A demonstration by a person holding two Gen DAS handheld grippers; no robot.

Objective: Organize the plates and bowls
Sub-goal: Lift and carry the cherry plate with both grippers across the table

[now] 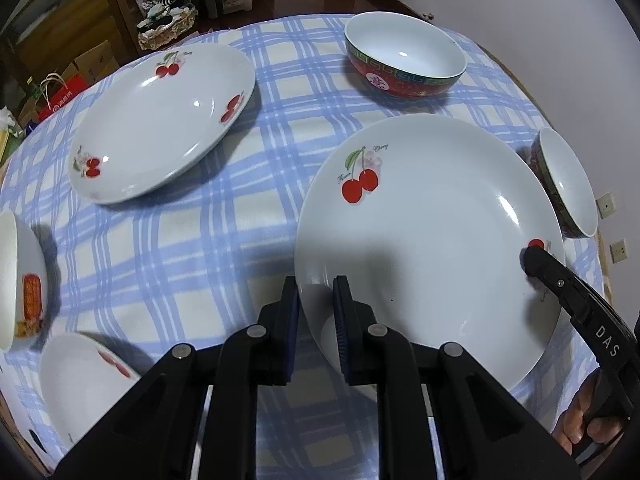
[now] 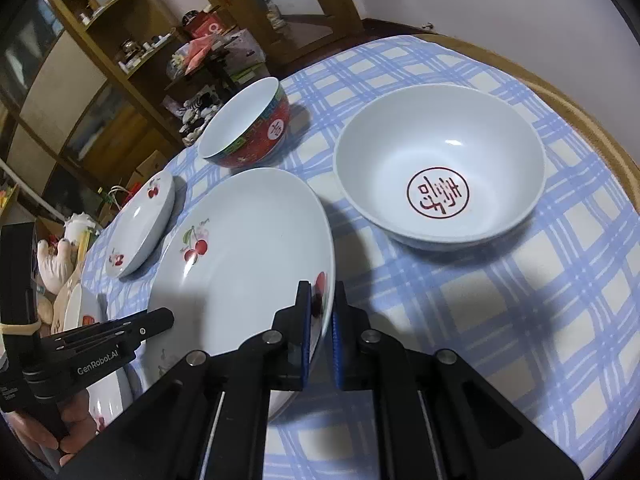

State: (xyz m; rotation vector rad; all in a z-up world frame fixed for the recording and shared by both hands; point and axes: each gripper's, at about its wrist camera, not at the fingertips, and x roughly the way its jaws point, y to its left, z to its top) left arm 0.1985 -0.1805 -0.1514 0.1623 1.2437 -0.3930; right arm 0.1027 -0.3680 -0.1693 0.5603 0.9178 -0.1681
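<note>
A: Two grippers act on one cherry plate (image 1: 432, 232). State the grip.

B: Left gripper (image 1: 318, 320): jaws nearly closed, pads clamped on the near rim. Right gripper (image 2: 320, 320): jaws nearly closed, pads clamped on the opposite rim, over a cherry print.

A: Plate position and attitude?

B: Above the checked tablecloth (image 1: 200, 248), tilted, concave face up. It is round, so no long axis applies. The cherry motif faces the far side.

A: Adjacent items?

B: Red bowl (image 1: 404, 60) beyond it, white bowl (image 2: 440, 168) beside it, second cherry plate (image 1: 160, 120) well apart to the left.
</note>
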